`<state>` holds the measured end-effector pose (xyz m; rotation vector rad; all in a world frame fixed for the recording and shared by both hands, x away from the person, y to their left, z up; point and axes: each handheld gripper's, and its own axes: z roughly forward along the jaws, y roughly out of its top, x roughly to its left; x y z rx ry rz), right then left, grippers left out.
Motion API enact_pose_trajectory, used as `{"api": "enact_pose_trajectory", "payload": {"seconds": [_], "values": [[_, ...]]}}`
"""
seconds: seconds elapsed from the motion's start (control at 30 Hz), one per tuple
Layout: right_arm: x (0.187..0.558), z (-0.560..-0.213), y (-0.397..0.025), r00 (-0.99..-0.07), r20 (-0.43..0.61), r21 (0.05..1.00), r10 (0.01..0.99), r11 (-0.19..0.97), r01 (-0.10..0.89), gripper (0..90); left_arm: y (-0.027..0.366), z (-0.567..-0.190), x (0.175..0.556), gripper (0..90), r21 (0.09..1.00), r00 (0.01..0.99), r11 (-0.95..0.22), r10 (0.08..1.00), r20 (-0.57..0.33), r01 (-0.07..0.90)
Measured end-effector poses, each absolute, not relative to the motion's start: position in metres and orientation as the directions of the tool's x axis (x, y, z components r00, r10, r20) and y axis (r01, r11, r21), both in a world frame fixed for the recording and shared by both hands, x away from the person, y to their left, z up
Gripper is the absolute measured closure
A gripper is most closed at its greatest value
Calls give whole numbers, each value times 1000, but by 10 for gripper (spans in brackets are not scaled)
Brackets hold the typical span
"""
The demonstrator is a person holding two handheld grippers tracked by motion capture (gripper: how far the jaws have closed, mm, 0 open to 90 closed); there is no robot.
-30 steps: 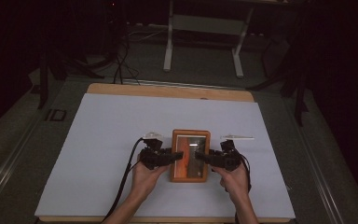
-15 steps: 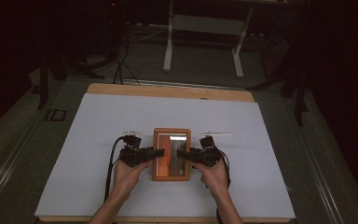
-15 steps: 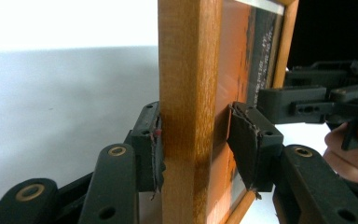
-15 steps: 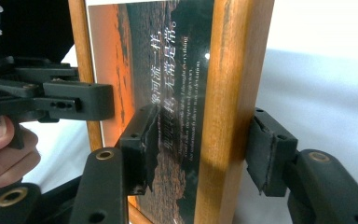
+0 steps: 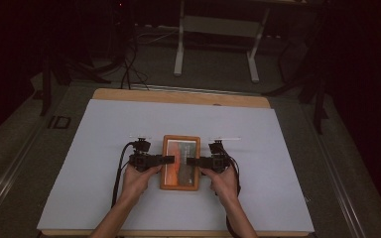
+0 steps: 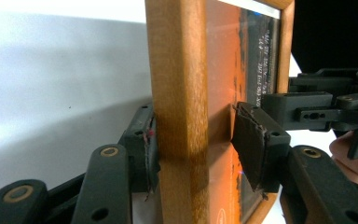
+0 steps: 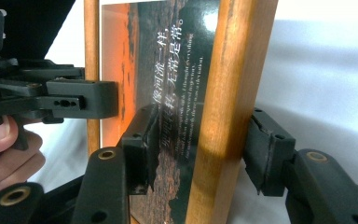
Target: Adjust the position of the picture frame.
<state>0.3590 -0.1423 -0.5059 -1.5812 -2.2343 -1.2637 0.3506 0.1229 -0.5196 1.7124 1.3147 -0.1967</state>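
In the high view, the left gripper [image 5: 164, 159] and the right gripper [image 5: 190, 161] meet a wooden picture frame [image 5: 180, 162] from opposite sides, just below the centre of the picture. Each is closed down on a side rail of the frame. In the left gripper view, the left gripper [image 6: 193, 140] has one pad against the outer face of the near rail and the other pad on the glass side, with the rail of the picture frame [image 6: 177, 112] clamped between them. In the right gripper view, the right gripper [image 7: 200, 140] pinches the opposite rail of the picture frame [image 7: 228, 93] the same way, narrow, with the wood between its pads.

The frame sits over the white sheet [image 5: 104, 134] covering the table, in the lower middle of the high view. Its long axis runs from the bottom of that view toward the top, and its glass face, showing an orange and dark print, turns upward to the camera.
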Motion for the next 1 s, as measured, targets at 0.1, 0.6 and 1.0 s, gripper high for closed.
{"api": "enact_pose_trajectory", "payload": {"seconds": [0.1, 0.6, 1.0], "values": [[363, -509, -144, -431, 545, 533, 719, 100, 840, 490, 121, -523, 354, 511, 561, 407, 10, 677, -613, 828], [373, -517, -145, -410, 546, 502, 731, 106, 858, 470, 118, -531, 355, 434, 554, 397, -27, 726, -562, 832], [366, -502, -158, -447, 476, 577, 757, 114, 809, 446, 120, -521, 343, 367, 611, 438, -75, 765, -471, 788]]}}
